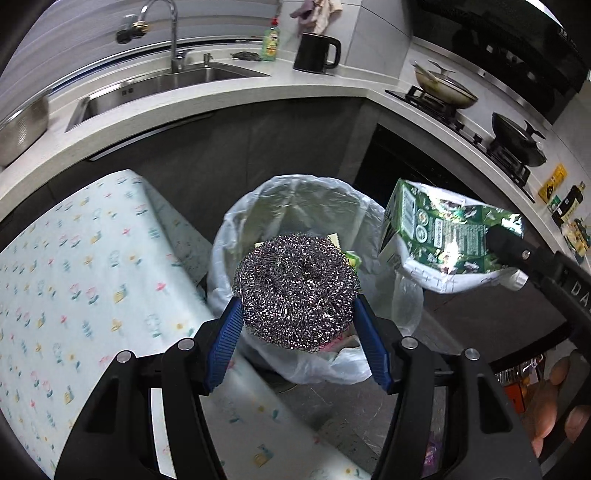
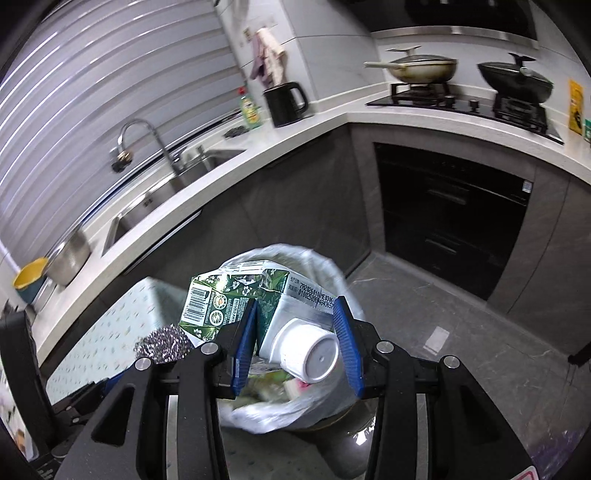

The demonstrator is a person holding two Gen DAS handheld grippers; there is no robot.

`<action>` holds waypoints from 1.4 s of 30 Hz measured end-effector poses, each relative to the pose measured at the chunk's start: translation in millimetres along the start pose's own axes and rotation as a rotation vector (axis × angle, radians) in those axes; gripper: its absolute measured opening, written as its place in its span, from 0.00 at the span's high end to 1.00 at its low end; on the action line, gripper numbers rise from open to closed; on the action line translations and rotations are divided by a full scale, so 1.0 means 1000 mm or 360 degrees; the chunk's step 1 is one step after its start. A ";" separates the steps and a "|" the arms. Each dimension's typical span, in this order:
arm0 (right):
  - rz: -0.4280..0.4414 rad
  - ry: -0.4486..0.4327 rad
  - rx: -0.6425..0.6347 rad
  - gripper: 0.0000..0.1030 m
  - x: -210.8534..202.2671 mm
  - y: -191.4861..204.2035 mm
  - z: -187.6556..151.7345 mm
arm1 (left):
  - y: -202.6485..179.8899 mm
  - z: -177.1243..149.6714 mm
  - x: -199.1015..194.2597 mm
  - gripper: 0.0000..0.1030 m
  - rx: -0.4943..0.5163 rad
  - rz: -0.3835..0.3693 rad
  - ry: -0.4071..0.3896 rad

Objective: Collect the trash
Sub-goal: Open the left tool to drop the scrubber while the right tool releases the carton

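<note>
Two tools over the lined bin (image 1: pixel 295 206) beside a kitchen counter (image 1: pixel 229 96): left tool (image 1: pixel 295 325) grips a scourer (image 1: pixel 295 291), right tool (image 2: pixel 295 339) a carton (image 2: pixel 273 299).

We find a domestic kitchen. An L-shaped pale desk (image 2: pixel 295 127) runs over grey cabinet fronts (image 2: pixel 295 206). It carries a stainless sink (image 1: pixel 162 83) with a curved tap (image 1: pixel 166 22), a green bottle of dish soap (image 1: pixel 271 38) and a black kettle (image 1: pixel 316 51). On the other leg sits a gas hob (image 2: pixel 461 101) bearing two lidded pans (image 2: pixel 421 68), with a range hood (image 1: pixel 517 44) above. A lined waste bin (image 1: pixel 295 206) stands on the tiled floor (image 2: pixel 461 325).
</note>
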State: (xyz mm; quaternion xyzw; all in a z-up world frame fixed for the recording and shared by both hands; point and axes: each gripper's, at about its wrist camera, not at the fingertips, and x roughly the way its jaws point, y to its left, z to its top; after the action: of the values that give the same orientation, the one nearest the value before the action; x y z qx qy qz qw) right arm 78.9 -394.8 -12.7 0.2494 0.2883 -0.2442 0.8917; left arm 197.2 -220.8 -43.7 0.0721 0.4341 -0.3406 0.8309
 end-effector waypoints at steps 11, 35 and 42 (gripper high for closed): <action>-0.0002 0.0020 -0.0029 0.61 0.019 -0.001 0.010 | -0.008 0.009 0.023 0.34 0.0001 0.0021 -0.0009; 0.0068 0.0183 -0.0178 0.59 0.065 0.059 -0.004 | 0.051 0.003 0.010 0.30 -0.0150 0.0207 -0.0084; 0.0071 0.0187 -0.0219 0.49 0.050 0.059 -0.014 | 0.053 -0.003 0.002 0.30 -0.0161 0.0241 -0.0094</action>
State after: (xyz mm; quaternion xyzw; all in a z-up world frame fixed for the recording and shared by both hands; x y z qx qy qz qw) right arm 143.7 -356.7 -36.7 0.2079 0.3505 -0.1889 0.8934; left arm 229.3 -180.5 -57.0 0.0525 0.4193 -0.2565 0.8693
